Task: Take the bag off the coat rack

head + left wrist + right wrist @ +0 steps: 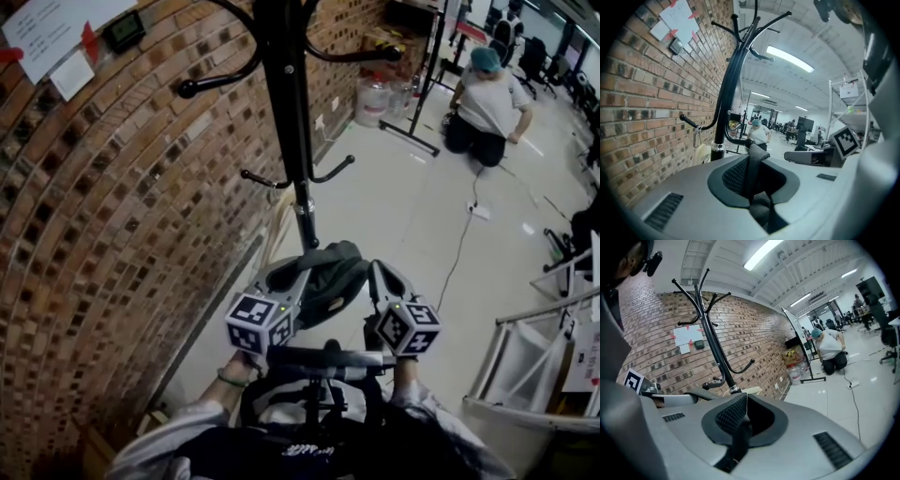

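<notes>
The black coat rack (286, 112) stands against the brick wall, and the hooks I can see on it are bare. Just in front of its pole, low down, a dark grey bag (330, 277) hangs between my two grippers. My left gripper (298, 274) is shut on a dark strap (754, 176) of the bag that runs through its jaws. The right gripper (377, 277) is shut on a strap (739, 434) in the same way. The rack also rises in the left gripper view (727, 93) and the right gripper view (712, 343).
A brick wall (103, 216) with pinned papers (56, 33) runs along the left. A person (487, 98) crouches on the pale floor far right, near a stand and water bottles (375, 98). A metal frame (525, 366) lies at the right and a cable (464, 244) crosses the floor.
</notes>
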A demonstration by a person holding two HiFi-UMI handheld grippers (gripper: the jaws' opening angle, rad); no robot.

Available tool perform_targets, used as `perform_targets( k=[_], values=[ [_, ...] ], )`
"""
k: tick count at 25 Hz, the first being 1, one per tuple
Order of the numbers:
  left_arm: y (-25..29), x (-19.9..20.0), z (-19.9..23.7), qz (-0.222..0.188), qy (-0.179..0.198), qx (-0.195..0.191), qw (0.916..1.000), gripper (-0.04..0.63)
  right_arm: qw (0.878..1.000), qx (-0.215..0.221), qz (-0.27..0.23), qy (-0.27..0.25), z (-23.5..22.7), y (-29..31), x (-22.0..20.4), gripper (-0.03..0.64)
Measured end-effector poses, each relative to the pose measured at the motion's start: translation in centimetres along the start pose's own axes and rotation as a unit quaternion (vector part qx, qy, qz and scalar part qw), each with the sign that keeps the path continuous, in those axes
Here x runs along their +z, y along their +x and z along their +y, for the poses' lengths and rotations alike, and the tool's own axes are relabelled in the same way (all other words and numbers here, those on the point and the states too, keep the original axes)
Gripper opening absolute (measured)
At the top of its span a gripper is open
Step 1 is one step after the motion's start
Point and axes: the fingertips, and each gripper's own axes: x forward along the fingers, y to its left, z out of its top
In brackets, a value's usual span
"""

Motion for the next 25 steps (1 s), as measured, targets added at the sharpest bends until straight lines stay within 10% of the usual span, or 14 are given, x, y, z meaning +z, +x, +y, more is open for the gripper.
perform_targets(
  k=[25],
  values=[
    [-2.3,-7.4,4.2,0.060,-0.038,0.080,0.9943,0.057,0.992,0.062,0.046,-0.101,6.5,4.0,-2.7,0.006]
  ],
)
